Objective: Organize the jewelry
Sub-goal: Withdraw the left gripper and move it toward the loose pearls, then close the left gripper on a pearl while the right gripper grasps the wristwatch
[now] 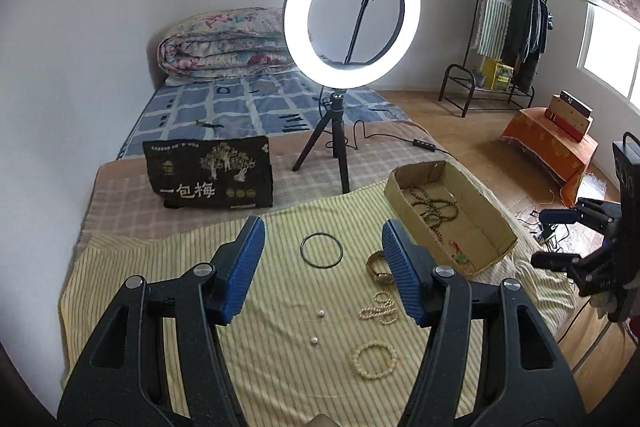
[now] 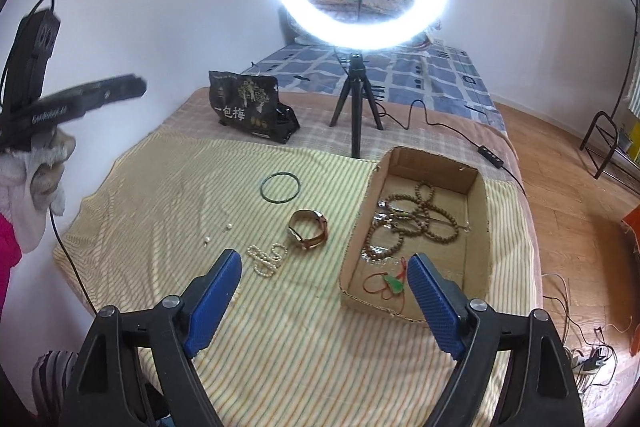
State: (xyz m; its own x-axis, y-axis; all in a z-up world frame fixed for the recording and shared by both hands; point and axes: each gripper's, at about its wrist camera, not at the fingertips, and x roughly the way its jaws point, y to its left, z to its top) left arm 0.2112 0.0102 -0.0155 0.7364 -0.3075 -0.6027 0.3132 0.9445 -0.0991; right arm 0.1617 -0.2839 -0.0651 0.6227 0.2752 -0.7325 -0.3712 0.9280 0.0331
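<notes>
Both grippers, left (image 1: 323, 269) and right (image 2: 324, 301), are hanging with jaws spread and empty over the striped yellow cloth (image 2: 168, 195); the cream pearl strand (image 2: 267, 258) is lying just ahead, seemingly untouched, beside the brown cardboard tray (image 2: 486, 227).

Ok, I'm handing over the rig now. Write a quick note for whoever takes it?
Left gripper: open, empty, above the cloth.
Right gripper: open, empty, near the box's front corner.
Done: wooden beads and green pendant are in the box.
Left on the cloth: dark bangle, watch, pearl strand, bead bracelet, two loose pearls.
Next: probably move these into the box, one by one.
</notes>
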